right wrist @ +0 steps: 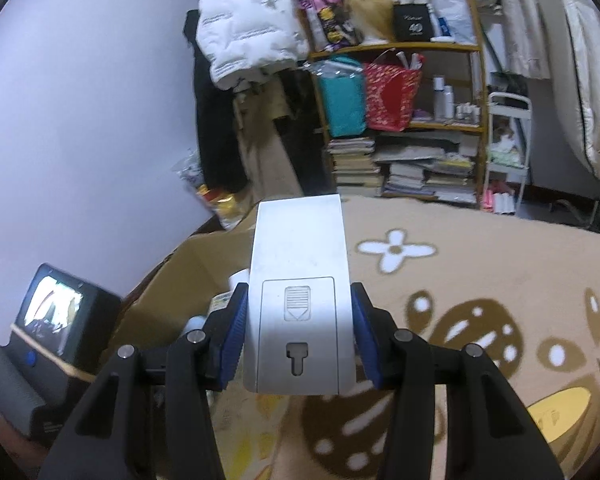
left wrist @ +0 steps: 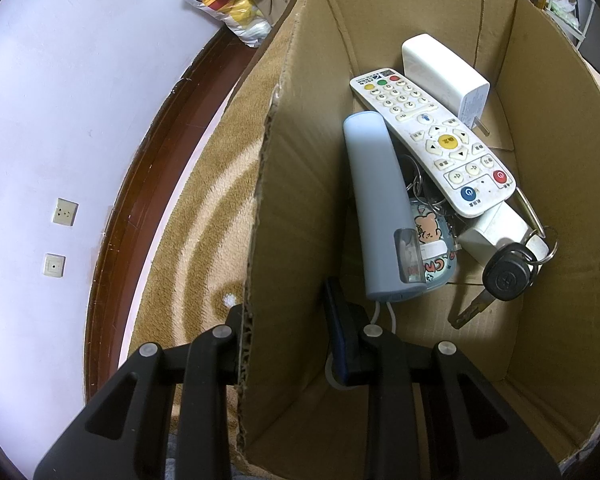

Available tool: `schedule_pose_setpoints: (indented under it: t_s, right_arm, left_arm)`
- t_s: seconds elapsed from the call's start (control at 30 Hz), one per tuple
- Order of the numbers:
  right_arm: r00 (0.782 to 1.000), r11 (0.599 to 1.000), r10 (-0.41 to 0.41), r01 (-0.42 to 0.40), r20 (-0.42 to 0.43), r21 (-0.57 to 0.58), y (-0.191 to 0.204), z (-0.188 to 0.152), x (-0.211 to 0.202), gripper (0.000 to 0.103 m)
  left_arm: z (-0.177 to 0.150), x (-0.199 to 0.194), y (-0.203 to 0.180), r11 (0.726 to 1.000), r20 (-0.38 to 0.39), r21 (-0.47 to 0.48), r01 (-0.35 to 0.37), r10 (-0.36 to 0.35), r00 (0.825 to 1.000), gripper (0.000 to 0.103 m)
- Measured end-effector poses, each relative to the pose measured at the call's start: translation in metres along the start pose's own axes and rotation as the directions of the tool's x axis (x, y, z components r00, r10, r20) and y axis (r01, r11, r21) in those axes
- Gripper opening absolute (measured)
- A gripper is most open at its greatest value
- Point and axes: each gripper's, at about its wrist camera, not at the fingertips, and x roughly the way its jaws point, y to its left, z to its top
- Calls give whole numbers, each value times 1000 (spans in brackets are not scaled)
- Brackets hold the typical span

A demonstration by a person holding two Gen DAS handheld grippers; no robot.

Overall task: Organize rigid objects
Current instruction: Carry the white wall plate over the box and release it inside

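Note:
An open cardboard box sits on a tan patterned blanket. Inside lie a white remote face up, a blue-grey oblong case, a white adapter, a black car key on rings and a bear-print item. My left gripper is open and straddles the box's left wall, one finger outside and one inside. My right gripper is shut on a silver remote, back side up with its battery cover showing, held above the blanket to the right of the box.
A dark wooden bed edge and a white wall with two sockets run left of the box. A small screen device stands at left. A cluttered shelf with stacked books is behind. A yellow object lies on the blanket at right.

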Motion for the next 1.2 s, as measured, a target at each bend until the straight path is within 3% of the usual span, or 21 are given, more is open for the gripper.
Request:
schedule_pose_setpoints:
  t_s: [0.67, 1.2]
  right_arm:
    - [990, 991, 118, -123, -73, -57, 35, -19, 8, 52]
    - [985, 985, 125, -138, -119, -101, 40, -26, 10, 52]
  left_arm:
    - [0, 0, 0, 1000, 0, 0, 0, 0, 1000, 26]
    - [-1, 2, -1, 1000, 1, 2, -1, 1, 1000, 26]
